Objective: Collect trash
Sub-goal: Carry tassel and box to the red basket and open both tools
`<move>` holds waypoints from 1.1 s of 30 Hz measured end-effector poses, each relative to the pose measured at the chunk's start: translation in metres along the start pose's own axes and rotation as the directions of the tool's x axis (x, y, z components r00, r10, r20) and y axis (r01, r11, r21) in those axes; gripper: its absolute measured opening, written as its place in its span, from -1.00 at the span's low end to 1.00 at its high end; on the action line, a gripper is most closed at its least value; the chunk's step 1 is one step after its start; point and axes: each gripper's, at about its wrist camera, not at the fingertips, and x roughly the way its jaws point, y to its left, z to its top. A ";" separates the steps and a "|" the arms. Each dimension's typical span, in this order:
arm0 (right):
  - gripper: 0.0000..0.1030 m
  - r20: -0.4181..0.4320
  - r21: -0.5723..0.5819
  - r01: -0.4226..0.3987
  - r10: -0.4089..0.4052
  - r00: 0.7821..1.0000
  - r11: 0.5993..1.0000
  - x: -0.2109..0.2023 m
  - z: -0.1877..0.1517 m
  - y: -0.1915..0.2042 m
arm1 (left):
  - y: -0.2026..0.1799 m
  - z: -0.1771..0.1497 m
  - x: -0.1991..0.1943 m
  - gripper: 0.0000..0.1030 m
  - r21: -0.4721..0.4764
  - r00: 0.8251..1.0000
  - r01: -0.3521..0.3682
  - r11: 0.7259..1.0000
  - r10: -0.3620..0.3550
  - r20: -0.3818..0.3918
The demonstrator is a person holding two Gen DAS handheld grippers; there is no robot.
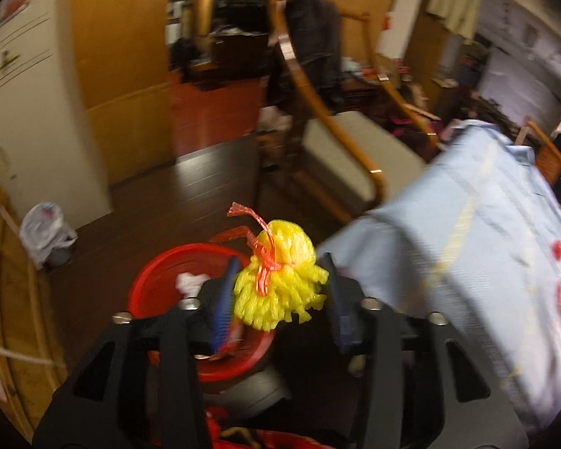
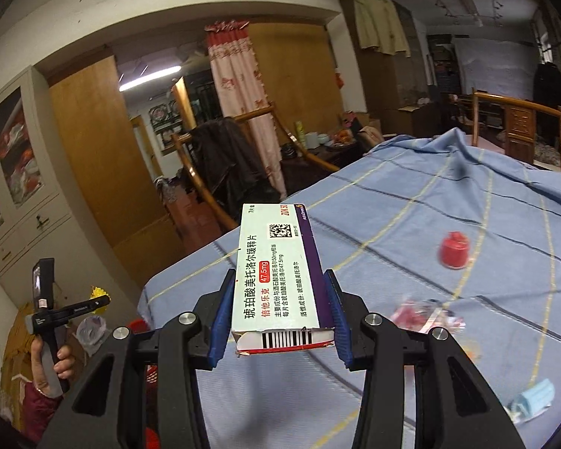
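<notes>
The left gripper (image 1: 278, 295) is sitting closest to the left wrist camera, and its blue fingers (image 1: 224, 299) are standing apart. A fluffy yellow net ball (image 1: 280, 284) with an orange-red string tied on it is sitting between them. It is looking loose, with a gap on the right side, so the fingers are not squeezing it. The ball is hanging over a red bin (image 1: 157, 273) on the dark floor. Inside the bin a white crumpled paper (image 1: 190, 282) is lying. A table with a blue cloth (image 1: 467, 247) is standing just beside the bin.

In the right wrist view, the right gripper (image 2: 280, 310) is holding a white and purple medicine box (image 2: 276, 277) by its long sides. The box is pointing away, above the blue cloth (image 2: 392, 224). On the cloth a red cap (image 2: 453, 252), a pink crinkly wrapper (image 2: 422, 314) and a blue face mask (image 2: 535, 404) are lying. At far left a hand (image 2: 56, 366) is gripping the other tool's handle.
</notes>
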 end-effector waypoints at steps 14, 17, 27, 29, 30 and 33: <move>-0.12 -0.256 -0.192 -0.263 0.210 0.943 0.946 0.104 -0.018 0.165 | 0.091 -0.011 0.005 0.83 -0.197 0.978 -0.196 0.961 0.206 0.029; -0.12 -0.318 -0.220 -0.323 0.245 0.916 0.921 0.125 -0.030 0.193 | 0.112 -0.011 0.005 0.84 -0.257 0.974 -0.210 0.943 0.225 0.031; 0.46 -0.422 -0.287 -0.466 0.327 0.846 0.837 0.196 -0.041 0.313 | 0.146 -0.009 -0.003 0.84 -0.344 0.967 -0.222 0.912 0.250 0.040; 0.46 -0.419 -0.285 -0.466 0.329 0.846 0.838 0.193 -0.041 0.314 | 0.147 -0.010 -0.005 0.85 -0.342 0.961 -0.242 0.908 0.273 0.045; 0.46 -0.407 -0.290 -0.460 0.327 0.853 0.839 0.188 -0.041 0.310 | 0.147 -0.010 -0.007 0.86 -0.340 0.957 -0.254 0.905 0.287 0.049; 0.46 -0.358 -0.324 -0.393 0.273 0.893 0.860 0.171 -0.040 0.287 | 0.142 -0.009 -0.006 0.87 -0.325 0.960 -0.243 0.914 0.274 0.052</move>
